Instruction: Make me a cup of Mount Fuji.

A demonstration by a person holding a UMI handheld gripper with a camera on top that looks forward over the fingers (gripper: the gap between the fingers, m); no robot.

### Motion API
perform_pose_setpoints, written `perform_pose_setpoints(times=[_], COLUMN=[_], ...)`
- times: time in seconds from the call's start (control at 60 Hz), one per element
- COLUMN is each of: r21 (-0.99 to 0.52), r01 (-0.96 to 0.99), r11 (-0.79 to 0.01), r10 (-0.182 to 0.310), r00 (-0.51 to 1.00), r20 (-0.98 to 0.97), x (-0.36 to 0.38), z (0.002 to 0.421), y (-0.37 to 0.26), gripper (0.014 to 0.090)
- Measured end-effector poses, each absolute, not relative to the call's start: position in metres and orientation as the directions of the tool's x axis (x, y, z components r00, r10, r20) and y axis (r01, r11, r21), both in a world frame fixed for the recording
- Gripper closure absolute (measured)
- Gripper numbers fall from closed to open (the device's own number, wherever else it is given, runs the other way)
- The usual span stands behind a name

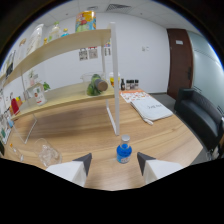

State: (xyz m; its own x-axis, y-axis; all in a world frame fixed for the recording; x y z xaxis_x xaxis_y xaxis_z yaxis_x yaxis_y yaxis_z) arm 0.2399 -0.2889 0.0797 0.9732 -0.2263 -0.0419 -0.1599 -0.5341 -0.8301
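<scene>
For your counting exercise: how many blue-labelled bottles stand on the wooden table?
1. The bottle stands between the open gripper fingers, near the shelf post. Others may be hidden.

bright, even room light; soft blur; fisheye-bent, black-vignetted edges

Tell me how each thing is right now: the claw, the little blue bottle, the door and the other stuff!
Claw: open, holding nothing.
Small blue-labelled plastic bottle with pale cap: upright on the wooden table, capped, just ahead of the fingers, untouched.
Dark brown door: closed.
White booklet: lying flat on the table.
Clear crumpled plastic cup: on the table beside the claw; upright or tipped, cannot tell.
</scene>
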Motion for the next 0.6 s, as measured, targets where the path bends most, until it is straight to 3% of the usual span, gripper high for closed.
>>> perform_pose_setpoints(times=[0.25, 0.383, 0.6], r21=[-0.844, -0.825, -0.86], r01=[-0.127, -0.127, -0.063], r11=[-0.521, -0.551, -0.506], r10=[-0.168, -0.176, -0.119], r00=[0.985, 0.984, 0.993], r20=[-0.044, -0.034, -0.003], x=[0.128, 0.085, 0.027], z=[0.116, 0.13, 0.222], y=[-0.292, -0.278, -0.258], gripper=[0.0199, 0.0189, 0.019])
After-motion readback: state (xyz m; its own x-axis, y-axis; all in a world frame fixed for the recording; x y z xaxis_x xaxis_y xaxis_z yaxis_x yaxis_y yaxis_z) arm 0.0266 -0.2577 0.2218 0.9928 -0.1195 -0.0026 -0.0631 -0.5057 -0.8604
